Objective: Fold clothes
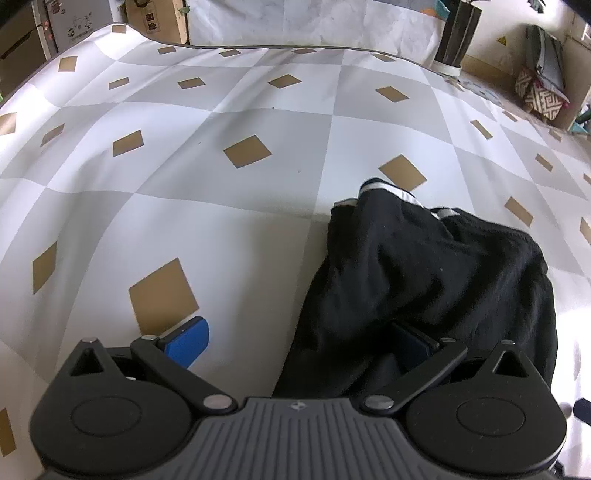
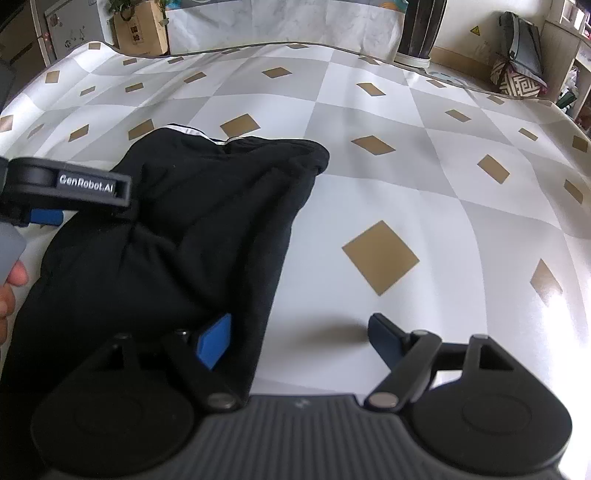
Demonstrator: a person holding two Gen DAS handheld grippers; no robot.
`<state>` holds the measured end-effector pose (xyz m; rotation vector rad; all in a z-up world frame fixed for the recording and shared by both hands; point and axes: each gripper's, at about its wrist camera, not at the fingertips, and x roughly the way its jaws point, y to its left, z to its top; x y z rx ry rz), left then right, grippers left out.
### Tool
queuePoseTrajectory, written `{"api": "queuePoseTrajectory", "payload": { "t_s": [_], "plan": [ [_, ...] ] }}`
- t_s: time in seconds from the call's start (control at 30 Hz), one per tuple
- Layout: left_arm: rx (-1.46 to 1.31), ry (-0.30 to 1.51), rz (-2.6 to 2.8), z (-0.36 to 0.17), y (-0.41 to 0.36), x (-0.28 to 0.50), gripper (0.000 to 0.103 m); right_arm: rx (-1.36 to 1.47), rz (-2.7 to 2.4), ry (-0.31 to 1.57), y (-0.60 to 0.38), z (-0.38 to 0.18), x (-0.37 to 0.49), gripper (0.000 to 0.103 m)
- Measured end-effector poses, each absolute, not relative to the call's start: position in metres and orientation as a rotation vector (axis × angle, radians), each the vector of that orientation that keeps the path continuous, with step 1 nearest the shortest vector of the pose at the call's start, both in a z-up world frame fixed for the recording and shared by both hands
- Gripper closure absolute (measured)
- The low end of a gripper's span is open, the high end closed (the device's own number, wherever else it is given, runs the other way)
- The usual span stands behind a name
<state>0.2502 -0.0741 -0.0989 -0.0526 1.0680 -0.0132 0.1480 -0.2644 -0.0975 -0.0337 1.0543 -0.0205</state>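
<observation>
Black garment (image 2: 207,221) with white-striped band, bunched near the surface's (image 1: 221,229) close edge, on grey-and-white checks dotted with tan diamonds. Left gripper (image 1: 295,343) spread wide, one pad on cloth; right gripper (image 2: 299,339) likewise agape astride the hem. Beyond the far edge: cardboard boxes (image 2: 140,27), patterned cushion (image 2: 517,83).

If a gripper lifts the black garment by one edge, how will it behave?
The black garment lies in soft, bunched folds, so it would probably sag rather than keep shape. It looks thick, so perhaps somewhat heavy. On the smooth checked cloth it would likely slide when pushed.
</observation>
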Motion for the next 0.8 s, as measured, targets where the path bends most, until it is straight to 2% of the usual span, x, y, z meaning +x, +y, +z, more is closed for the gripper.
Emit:
{"api": "queuePoseTrajectory", "payload": {
  "t_s": [0.27, 0.33, 0.57, 0.8],
  "plan": [
    [-0.060, 1.063, -0.006, -0.099, -0.077, 0.263, 0.000, -0.098, -0.038, 1.079, -0.254, -0.098, 0.160, 0.023],
    [-0.067, 1.073, -0.002, -0.099, -0.077, 0.266, 0.000, -0.080, -0.032, 1.083, -0.256, -0.096, 0.163, 0.025],
    [-0.052, 1.058, -0.034, -0.077, -0.071, 0.252, 0.000, 0.045, 0.027, 0.949, -0.263, -0.071, 0.179, 0.028],
    [-0.048, 1.147, -0.092, -0.069, -0.053, 0.208, 0.000, 0.053, 0.132, 0.879, -0.245, -0.072, 0.193, 0.028]
  ]
}}
